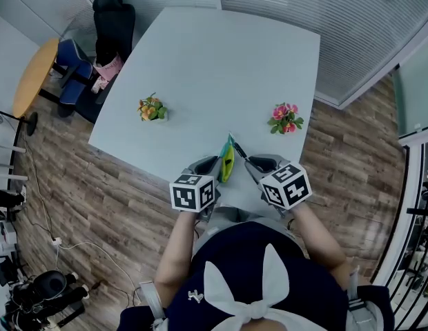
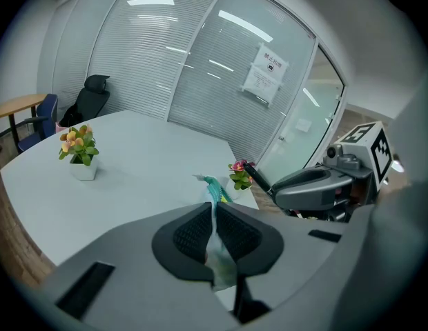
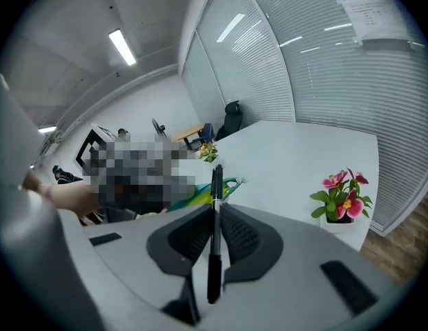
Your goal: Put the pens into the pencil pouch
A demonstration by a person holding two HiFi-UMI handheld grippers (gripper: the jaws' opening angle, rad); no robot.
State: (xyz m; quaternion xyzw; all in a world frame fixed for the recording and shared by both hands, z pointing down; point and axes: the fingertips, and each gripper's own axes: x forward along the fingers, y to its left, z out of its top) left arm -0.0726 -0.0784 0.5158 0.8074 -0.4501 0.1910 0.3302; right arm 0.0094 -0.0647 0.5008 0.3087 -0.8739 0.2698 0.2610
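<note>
The pencil pouch (image 2: 218, 189), green and yellow, is pinched by its fabric between the closed jaws of the left gripper (image 2: 213, 211) and is held over the near edge of the white table (image 1: 221, 61). A black pen (image 3: 215, 254) is clamped lengthwise in the narrow jaws of the right gripper (image 3: 215, 209), with its far end pointed at the pouch. In the head view the two grippers are seen close together, the pen's tip just beside the pouch's upper end; whether it is inside cannot be told. Two small flower pots (image 1: 152, 109) (image 1: 286, 118) are set well apart farther back on the table.
</note>
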